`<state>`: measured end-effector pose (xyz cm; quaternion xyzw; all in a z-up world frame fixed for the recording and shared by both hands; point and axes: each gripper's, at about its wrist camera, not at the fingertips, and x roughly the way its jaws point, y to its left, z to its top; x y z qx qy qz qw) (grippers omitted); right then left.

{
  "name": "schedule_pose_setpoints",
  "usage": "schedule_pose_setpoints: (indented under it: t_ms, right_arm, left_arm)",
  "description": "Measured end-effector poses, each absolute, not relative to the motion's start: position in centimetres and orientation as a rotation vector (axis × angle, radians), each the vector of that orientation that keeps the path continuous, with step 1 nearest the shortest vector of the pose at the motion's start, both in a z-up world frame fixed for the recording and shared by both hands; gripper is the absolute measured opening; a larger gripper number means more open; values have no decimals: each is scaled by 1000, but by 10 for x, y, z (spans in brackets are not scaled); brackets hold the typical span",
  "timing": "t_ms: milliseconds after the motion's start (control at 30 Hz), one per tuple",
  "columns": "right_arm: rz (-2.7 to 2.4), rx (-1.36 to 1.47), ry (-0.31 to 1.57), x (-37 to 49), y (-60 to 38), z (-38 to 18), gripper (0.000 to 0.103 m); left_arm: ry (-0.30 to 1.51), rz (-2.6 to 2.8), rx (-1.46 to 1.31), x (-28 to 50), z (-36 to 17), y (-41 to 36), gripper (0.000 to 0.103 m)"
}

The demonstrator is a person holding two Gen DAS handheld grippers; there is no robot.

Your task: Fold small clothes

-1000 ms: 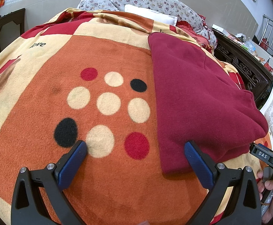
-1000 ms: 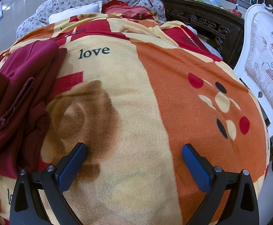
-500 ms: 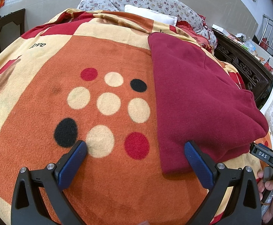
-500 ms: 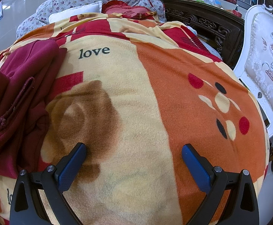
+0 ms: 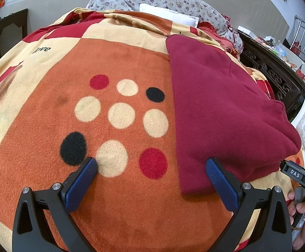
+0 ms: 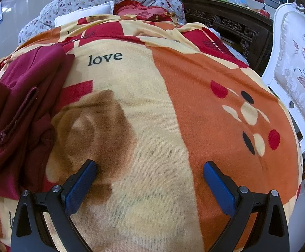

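A dark red garment (image 5: pixel 221 109) lies folded on the orange patterned blanket (image 5: pixel 89 189), right of centre in the left wrist view. My left gripper (image 5: pixel 151 172) is open and empty just above the blanket; its right finger (image 5: pixel 219 180) is at the garment's near left corner. In the right wrist view the same garment (image 6: pixel 20 113) lies bunched at the left edge. My right gripper (image 6: pixel 149 176) is open and empty over bare blanket (image 6: pixel 152 126), to the right of the garment.
Floral pillows (image 5: pixel 163 0) and a white pillow (image 5: pixel 169 15) lie at the bed's head. A dark carved cabinet (image 6: pixel 232 27) and a white upholstered chair (image 6: pixel 297 67) stand along the bed's right side. The right gripper's handle and the hand holding it (image 5: pixel 303 205) show at the left view's edge.
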<state>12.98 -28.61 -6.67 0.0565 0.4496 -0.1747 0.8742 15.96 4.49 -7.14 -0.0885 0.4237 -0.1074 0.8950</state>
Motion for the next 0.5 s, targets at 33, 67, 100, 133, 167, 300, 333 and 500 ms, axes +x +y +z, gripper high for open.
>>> schedule_pose_setpoints:
  t_ms: [33, 67, 100, 133, 167, 300, 333, 500]
  right_arm:
    - [-363, 121, 938, 129, -286, -67, 103]
    - [-361, 122, 938, 129, -287, -67, 103]
    - [-358, 126, 938, 129, -287, -67, 103]
    - [-354, 130, 938, 129, -288, -67, 103]
    - [-350, 136, 937, 129, -289, -67, 103]
    - [-335, 155, 936, 129, -291, -67, 103]
    - [-332, 157, 935, 129, -291, -67, 103]
    - [-325, 161, 935, 129, -291, -67, 103]
  left_arm:
    - [878, -222, -181, 160, -71, 45, 103]
    - [878, -223, -179, 160, -72, 45, 103]
    - [880, -225, -182, 160, -72, 45, 103]
    - [880, -228, -187, 161, -73, 46, 103]
    - [879, -228, -188, 161, -73, 46, 103]
    - [878, -224, -182, 161, -73, 44, 103]
    - [878, -222, -177, 161, -73, 44, 103]
    - [879, -211, -162, 160, -72, 44, 103]
